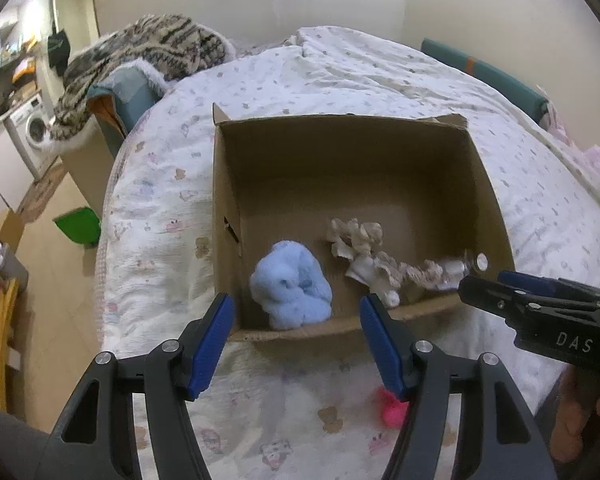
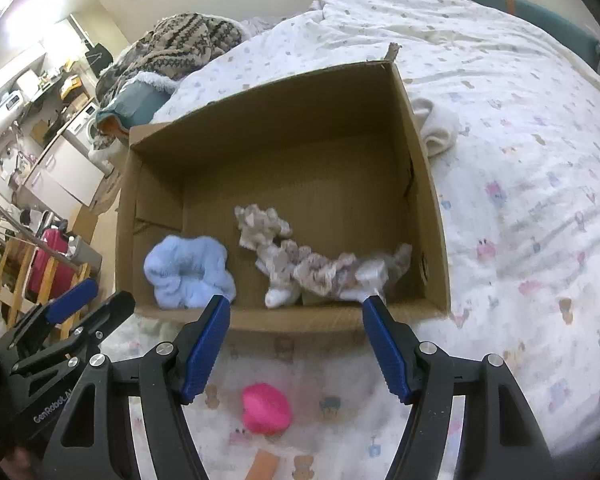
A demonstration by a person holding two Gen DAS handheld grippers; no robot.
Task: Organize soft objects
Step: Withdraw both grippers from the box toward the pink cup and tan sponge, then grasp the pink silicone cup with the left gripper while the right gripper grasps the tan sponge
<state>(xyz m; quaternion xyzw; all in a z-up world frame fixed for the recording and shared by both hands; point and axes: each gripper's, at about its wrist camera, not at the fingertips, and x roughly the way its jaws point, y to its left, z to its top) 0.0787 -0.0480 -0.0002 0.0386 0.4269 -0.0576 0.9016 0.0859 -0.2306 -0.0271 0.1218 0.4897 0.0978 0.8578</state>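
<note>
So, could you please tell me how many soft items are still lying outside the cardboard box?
2, possibly more hidden. A pink item lies on the bedspread in front of the cardboard box, and a white rolled cloth sits against its right wall.

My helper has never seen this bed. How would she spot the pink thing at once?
Find the cardboard box on the bed. On the quilt just outside its near wall lies the pink soft item. It alone is bright pink; the blue and beige pieces lie inside.
</note>
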